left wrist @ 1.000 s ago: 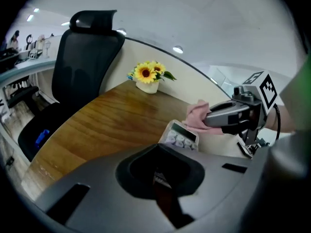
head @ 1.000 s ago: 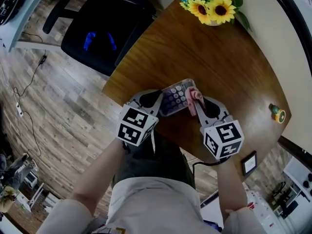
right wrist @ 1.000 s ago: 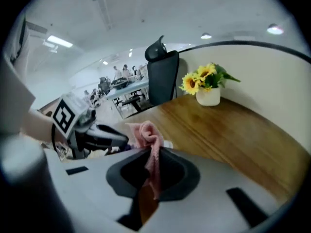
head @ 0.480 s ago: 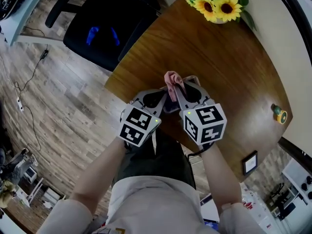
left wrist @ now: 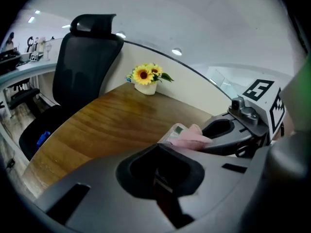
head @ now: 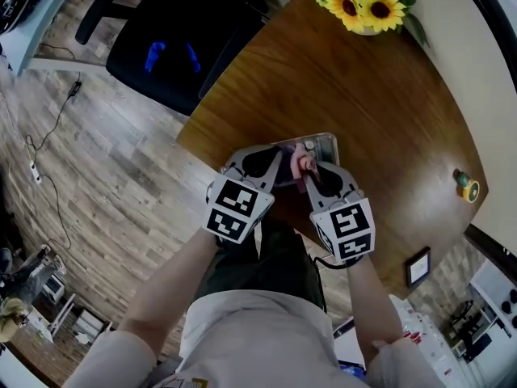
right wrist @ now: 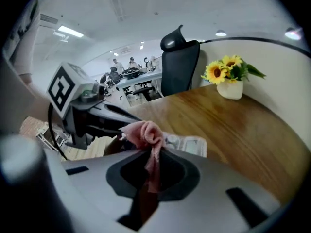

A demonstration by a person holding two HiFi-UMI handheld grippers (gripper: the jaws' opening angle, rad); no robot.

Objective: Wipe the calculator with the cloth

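Both tools were right in over the near edge of the table [head: 363,103], and it was a two-handed job. The left gripper [head: 271,166] had its jaws drawn narrow, and they appeared to be pinched on the near end of the calculator [head: 321,146]. That looked like a steadying hold, so the body could not skate across the wood under the rubbing. The calculator itself lay between the two grippers, just in front of the person, with its display end pointing away toward the sunflowers [head: 361,1]. Whether it sat flat on the table or was raised a little, the views did not settle. The right gripper [head: 307,172] was clamped tight on the pink cloth [right wrist: 144,131]. A strip of it ran down between the jaws and a bunched wad poked out past the tips. That made sense, since the soft wad and not the hard jaw met the keys. The wad was pressed against the calculator's face, about at the key area, so this read as mid-wipe, not setup. The grippers were angled in toward each other, almost touching, one anchoring and one scrubbing. The office chair [head: 161,47] stood well apart on the far left, out of play.
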